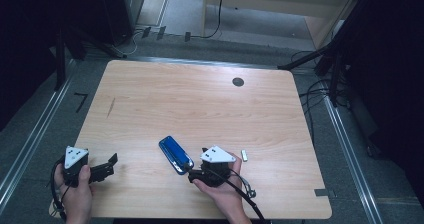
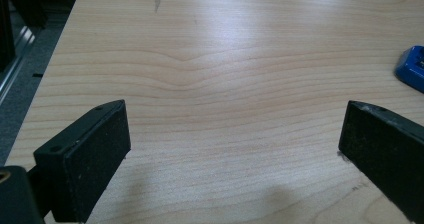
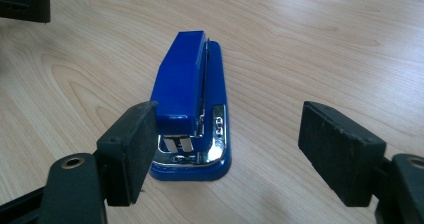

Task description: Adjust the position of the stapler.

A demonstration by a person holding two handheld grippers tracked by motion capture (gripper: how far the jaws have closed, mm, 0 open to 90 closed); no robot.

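Note:
A blue stapler (image 1: 175, 155) lies on the wooden table (image 1: 200, 109) near its front edge, with chrome metal showing at its near end (image 3: 192, 104). My right gripper (image 3: 225, 141) is open around that near end. Its left jaw sits right beside the stapler's top arm and its right jaw stands well clear to the right. In the high view the right gripper (image 1: 193, 172) is held in a hand just behind the stapler. My left gripper (image 1: 111, 165) is at the front left, open wide over bare wood (image 2: 232, 129), and the stapler's corner (image 2: 412, 66) shows far to its right.
A small white object (image 1: 244, 155) lies on the table just right of the right hand. A dark round hole (image 1: 238, 82) sits near the table's far edge. A dark streak (image 1: 110, 107) marks the wood at the left. Cables and stands surround the table on the floor.

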